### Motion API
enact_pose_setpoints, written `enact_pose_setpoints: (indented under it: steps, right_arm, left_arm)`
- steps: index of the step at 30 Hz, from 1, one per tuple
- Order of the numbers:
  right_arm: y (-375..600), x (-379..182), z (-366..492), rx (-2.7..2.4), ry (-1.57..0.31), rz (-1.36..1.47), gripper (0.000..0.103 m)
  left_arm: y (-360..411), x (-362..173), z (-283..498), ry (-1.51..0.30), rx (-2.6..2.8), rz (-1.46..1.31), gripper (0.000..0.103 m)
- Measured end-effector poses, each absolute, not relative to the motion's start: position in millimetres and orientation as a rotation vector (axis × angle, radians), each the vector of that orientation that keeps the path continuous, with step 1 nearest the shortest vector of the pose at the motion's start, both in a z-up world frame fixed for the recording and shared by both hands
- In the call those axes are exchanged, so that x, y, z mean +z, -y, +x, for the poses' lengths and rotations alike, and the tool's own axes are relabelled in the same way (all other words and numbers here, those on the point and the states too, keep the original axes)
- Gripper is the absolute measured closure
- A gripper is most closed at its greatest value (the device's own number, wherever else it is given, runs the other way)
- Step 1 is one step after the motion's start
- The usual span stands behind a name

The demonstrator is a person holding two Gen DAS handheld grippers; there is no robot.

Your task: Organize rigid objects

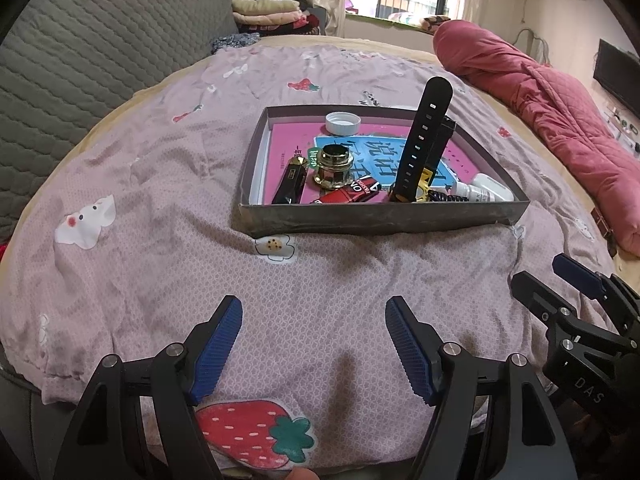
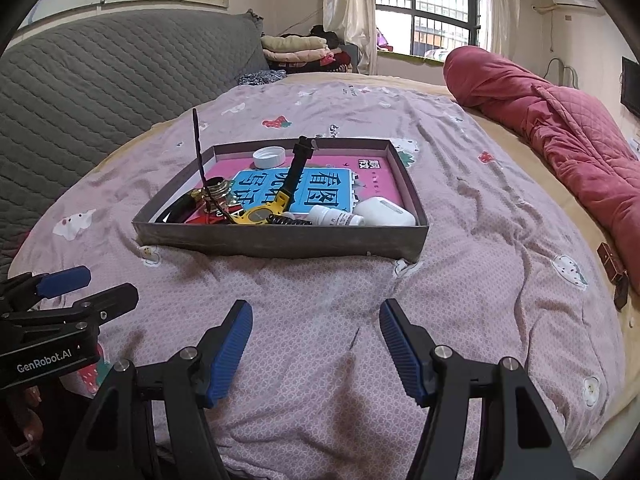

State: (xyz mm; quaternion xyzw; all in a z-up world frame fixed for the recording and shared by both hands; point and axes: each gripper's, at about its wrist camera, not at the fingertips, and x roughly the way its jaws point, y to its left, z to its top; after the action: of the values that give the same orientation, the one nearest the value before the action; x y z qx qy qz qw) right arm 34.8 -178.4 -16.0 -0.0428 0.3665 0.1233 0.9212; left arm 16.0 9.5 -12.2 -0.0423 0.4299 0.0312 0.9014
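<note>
Both my tongs, left [image 1: 314,344] and right [image 2: 316,346], hang apart and empty over the near bedspread [image 1: 160,240]. The watch [image 2: 276,200], bottles and cap already sit in the box [image 2: 280,242] farther off; little seems left.

place: home bedroom — we see a lilac strawberry-print quilt [image 1: 160,184] | grey quilted headboard [image 2: 100,80] | folded clothes [image 2: 296,50] by the barred window [image 2: 424,4]

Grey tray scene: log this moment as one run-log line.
left gripper: open, empty | right gripper: open, empty | both over bedspread, short of grey tray | watch, white cap in tray
</note>
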Motion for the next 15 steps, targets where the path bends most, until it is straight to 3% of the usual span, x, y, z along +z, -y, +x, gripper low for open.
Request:
enact_pose_setpoints:
  steps: [15]
  right_arm:
    - [178.4,-15.8,35.3,0.269,-0.757,-0.077,0.037]
  left_arm:
    - [-10.4,-13.8,16.8,-0.898,0.073,-0.085,0.028]
